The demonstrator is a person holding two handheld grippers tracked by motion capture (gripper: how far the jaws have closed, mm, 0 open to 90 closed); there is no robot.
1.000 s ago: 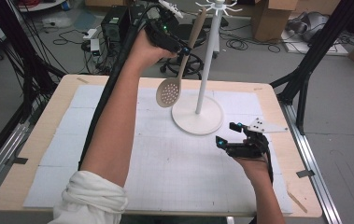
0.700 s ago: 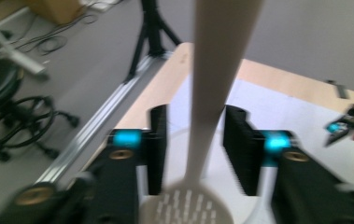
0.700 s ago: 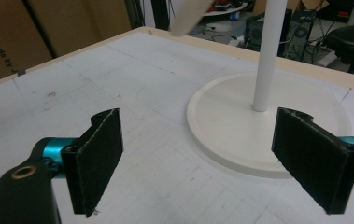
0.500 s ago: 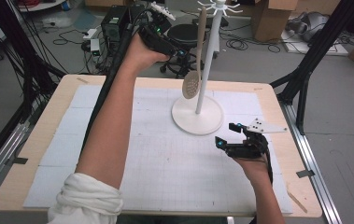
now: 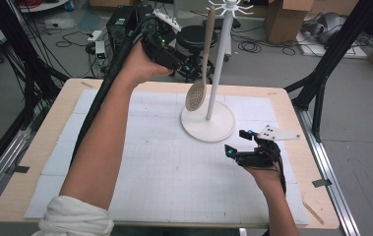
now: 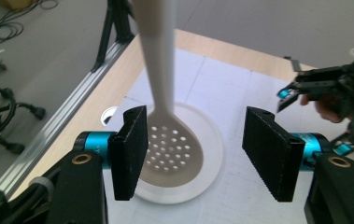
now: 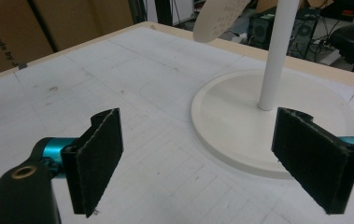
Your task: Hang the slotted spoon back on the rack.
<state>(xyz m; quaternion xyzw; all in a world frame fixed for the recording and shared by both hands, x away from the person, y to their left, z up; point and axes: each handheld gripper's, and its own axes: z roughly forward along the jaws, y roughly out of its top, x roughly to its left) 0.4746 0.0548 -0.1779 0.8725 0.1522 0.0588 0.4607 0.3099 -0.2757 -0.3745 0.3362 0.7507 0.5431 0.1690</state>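
A white slotted spoon (image 5: 195, 96) hangs by its handle from the top hooks of a white stand (image 5: 218, 64), close beside the pole and above the round base (image 5: 221, 129). My left gripper (image 5: 186, 66) is raised at the back of the table, just left of the spoon's handle. It is open; the spoon (image 6: 170, 154) hangs past its jaws, untouched. My right gripper (image 5: 238, 142) rests low on the mat, right in front of the base, open with nothing in it. Its own view shows the pole (image 7: 279, 51), the base (image 7: 240, 121) and the spoon's bowl (image 7: 219, 16).
A white gridded mat (image 5: 139, 162) covers the wooden table (image 5: 51, 128). Black frame legs (image 5: 322, 69) stand at the right, with cables and boxes on the floor behind. The right gripper (image 6: 296, 91) shows past the left jaws.
The spoon's bowl has swung right from a tilt out to the left and now hangs straight beside the pole. The right gripper has not moved.
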